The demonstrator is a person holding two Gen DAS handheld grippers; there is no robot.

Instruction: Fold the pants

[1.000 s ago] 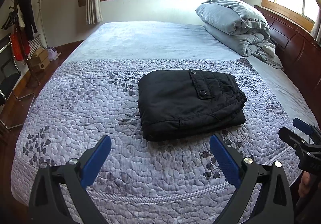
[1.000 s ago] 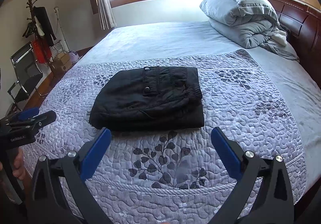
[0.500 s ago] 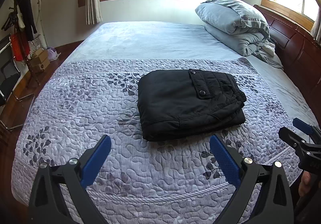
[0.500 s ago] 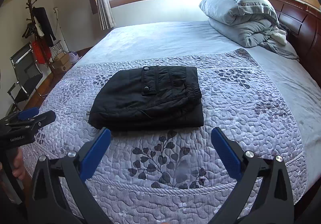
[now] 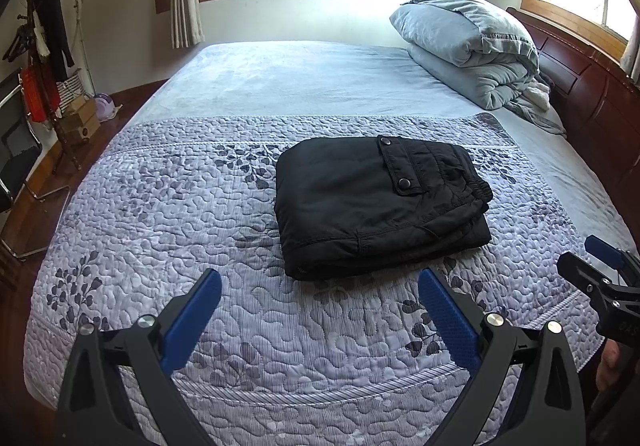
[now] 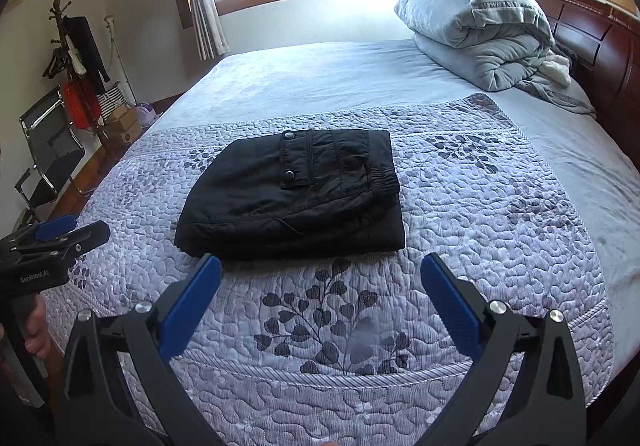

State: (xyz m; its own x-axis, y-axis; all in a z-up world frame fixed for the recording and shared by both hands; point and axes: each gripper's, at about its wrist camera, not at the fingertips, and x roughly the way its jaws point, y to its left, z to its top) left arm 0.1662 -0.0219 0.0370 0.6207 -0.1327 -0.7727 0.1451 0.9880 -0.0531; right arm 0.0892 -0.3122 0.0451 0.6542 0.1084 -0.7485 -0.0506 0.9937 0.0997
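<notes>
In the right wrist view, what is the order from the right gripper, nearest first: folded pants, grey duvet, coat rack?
From the right gripper:
1. Folded pants, straight ahead on the quilt.
2. Grey duvet, far right, by the headboard.
3. Coat rack, far left; too close to call against the duvet.

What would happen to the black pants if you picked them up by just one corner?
The black pants would probably flop open, since they are soft cloth stacked in loose folded layers. They look puffy and padded, so likely a bit heavy for pants. Pushed across the quilt, they would likely bunch up rather than slide, because the stitched surface looks grippy.
</notes>
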